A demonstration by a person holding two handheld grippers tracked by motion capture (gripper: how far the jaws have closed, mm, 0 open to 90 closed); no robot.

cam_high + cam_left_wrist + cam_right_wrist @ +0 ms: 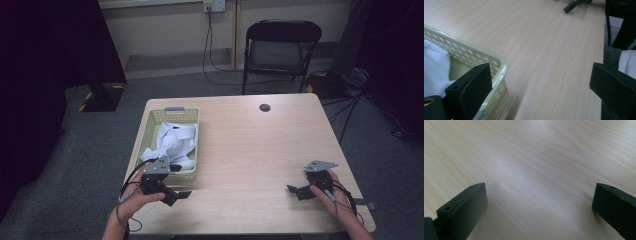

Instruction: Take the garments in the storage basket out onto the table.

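Observation:
A pale yellow perforated basket (155, 120) stands on the left half of the wooden table (250, 145), and a crumpled white cloth (175, 142) lies inside it. A hand holds my left gripper (179, 181) open just past the basket's near right corner. In the left gripper view, my left gripper (541, 85) spans bare wood, with one jaw next to the basket (499, 63) and the cloth (434, 65) at the far left. My right gripper (299, 186) rests low over the table's near right part, open, with nothing between its jaws. Wood grain runs under my right gripper (539, 205).
A round cable hole (265, 107) sits near the table's far edge. A black folding chair (280, 50) stands behind the table. Cables and dark gear (345, 82) lie on the floor at the right, and a black curtain (50, 50) hangs at the left.

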